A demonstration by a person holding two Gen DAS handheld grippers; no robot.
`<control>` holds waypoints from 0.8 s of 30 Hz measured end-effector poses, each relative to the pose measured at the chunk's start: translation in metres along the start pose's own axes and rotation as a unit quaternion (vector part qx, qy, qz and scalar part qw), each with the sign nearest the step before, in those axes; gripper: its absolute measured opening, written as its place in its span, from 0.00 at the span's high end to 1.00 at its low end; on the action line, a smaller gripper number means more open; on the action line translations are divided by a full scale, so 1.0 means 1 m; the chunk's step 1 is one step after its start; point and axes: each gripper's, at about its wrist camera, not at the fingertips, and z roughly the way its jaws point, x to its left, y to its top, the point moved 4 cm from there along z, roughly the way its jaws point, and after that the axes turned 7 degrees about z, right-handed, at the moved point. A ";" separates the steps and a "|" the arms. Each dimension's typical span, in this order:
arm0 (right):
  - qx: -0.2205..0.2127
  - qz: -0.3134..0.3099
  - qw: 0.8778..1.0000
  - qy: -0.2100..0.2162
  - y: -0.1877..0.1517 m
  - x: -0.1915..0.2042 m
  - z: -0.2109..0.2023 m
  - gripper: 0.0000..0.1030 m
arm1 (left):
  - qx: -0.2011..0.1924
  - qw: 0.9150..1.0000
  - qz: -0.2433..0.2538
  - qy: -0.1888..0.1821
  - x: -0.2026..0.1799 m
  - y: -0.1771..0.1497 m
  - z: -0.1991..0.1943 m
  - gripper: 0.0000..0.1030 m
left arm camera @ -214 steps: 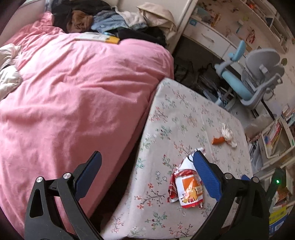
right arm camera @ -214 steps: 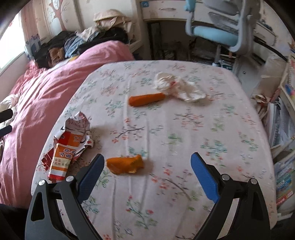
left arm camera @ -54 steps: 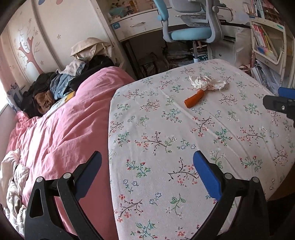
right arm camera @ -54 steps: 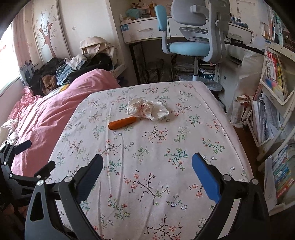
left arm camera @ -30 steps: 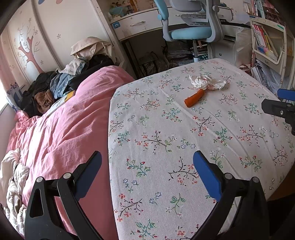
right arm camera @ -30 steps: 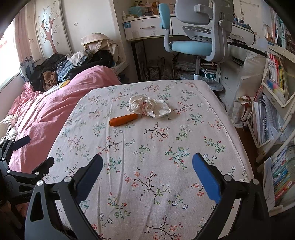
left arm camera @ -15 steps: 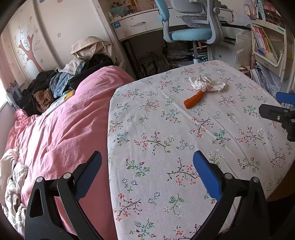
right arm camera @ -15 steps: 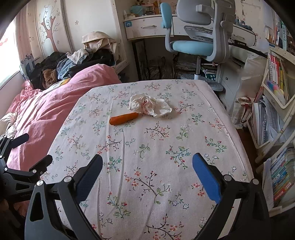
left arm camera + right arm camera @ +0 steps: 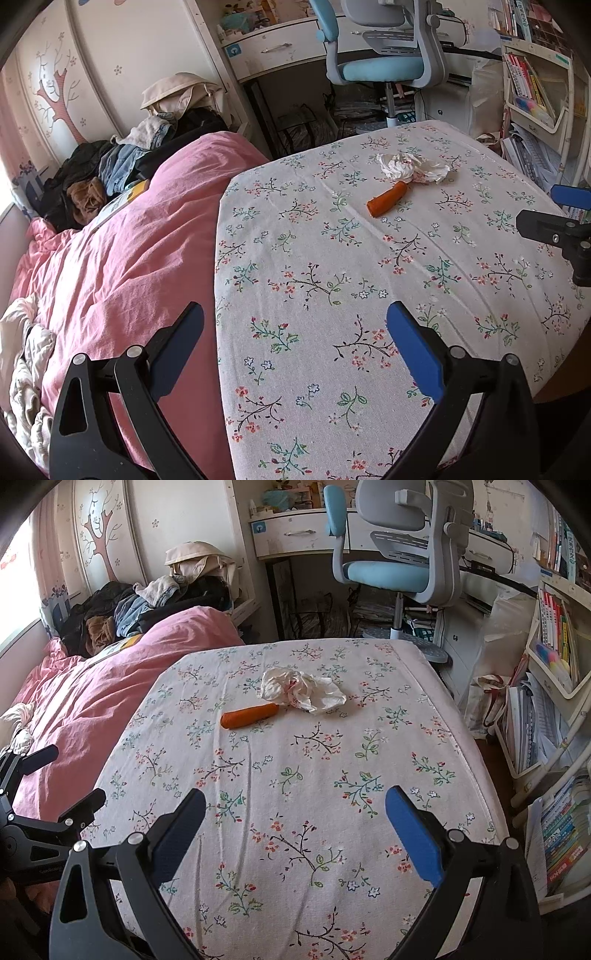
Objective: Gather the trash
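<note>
Left gripper [image 9: 295, 347] and right gripper [image 9: 295, 823], jaws spread, empty; orange wrapper and peel gone, orange carrot-shaped piece [image 9: 249, 715] and crumpled white tissue [image 9: 301, 692] remain ahead.

Each hand-held gripper, left [image 9: 293, 347] and right [image 9: 295, 825], has black cut-out arms, silver screws at the joints and blue pads [image 9: 413, 834] (faint lettering marks the left one's body).
</note>
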 end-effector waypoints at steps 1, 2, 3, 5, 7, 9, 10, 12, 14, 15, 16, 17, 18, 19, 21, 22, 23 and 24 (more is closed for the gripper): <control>0.000 0.000 1.000 0.000 0.000 -0.001 0.000 0.09 | 0.000 1.000 0.000 0.000 0.000 0.000 0.000 0.07; 0.000 0.000 1.000 0.000 0.000 0.000 0.000 0.09 | 0.000 1.000 0.000 0.000 0.000 0.000 0.000 0.07; 0.000 0.001 1.000 0.000 0.000 0.000 0.000 0.09 | 0.000 1.000 0.000 0.000 0.000 0.000 0.000 0.07; 0.000 0.000 1.000 0.000 0.000 0.000 0.000 0.09 | 0.000 1.000 0.000 0.000 0.000 0.000 0.000 0.07; 0.000 0.000 1.000 0.000 0.000 0.000 0.000 0.09 | 0.000 1.000 0.000 0.000 0.000 0.000 0.000 0.07; 0.000 0.000 1.000 0.000 0.000 0.000 0.000 0.09 | 0.000 1.000 0.000 0.000 0.000 0.000 0.001 0.07; 0.000 0.000 1.000 0.000 0.000 0.000 0.000 0.09 | 0.000 1.000 0.000 0.000 0.000 0.000 0.000 0.07; 0.000 0.000 1.000 0.000 0.000 0.001 0.000 0.09 | 0.000 1.000 0.001 0.000 0.000 0.000 0.001 0.07; 0.000 0.000 1.000 0.000 0.000 0.001 0.000 0.09 | 0.000 1.000 0.000 0.000 0.000 0.000 0.001 0.07; 0.000 0.000 1.000 0.000 0.000 0.001 0.000 0.09 | 0.000 1.000 0.000 0.000 0.000 0.000 0.001 0.07; 0.000 0.000 1.000 0.000 0.000 0.001 0.000 0.09 | 0.000 1.000 0.000 -0.001 0.000 0.000 0.000 0.07; 0.000 0.000 1.000 0.000 0.000 0.001 0.000 0.09 | 0.000 1.000 0.000 0.000 0.000 0.000 0.001 0.07; 0.000 0.000 1.000 0.000 0.000 0.001 0.000 0.09 | 0.000 1.000 0.000 0.000 0.000 0.000 0.001 0.07; 0.000 0.000 1.000 0.000 -0.001 0.001 0.000 0.09 | 0.000 1.000 -0.001 0.000 0.000 0.000 0.000 0.07; 0.000 0.000 1.000 -0.001 0.000 0.001 0.000 0.09 | 0.000 1.000 0.000 0.000 0.000 0.000 0.001 0.07; 0.000 0.000 1.000 -0.001 0.000 0.001 0.000 0.09 | 0.000 1.000 0.000 -0.001 0.000 0.000 0.001 0.07; 0.000 0.000 1.000 -0.001 0.000 0.001 0.000 0.09 | 0.000 1.000 0.000 -0.001 0.000 0.000 0.001 0.07; 0.000 0.000 1.000 -0.001 0.000 0.001 0.000 0.09 | 0.000 1.000 0.000 -0.001 0.000 0.000 0.001 0.07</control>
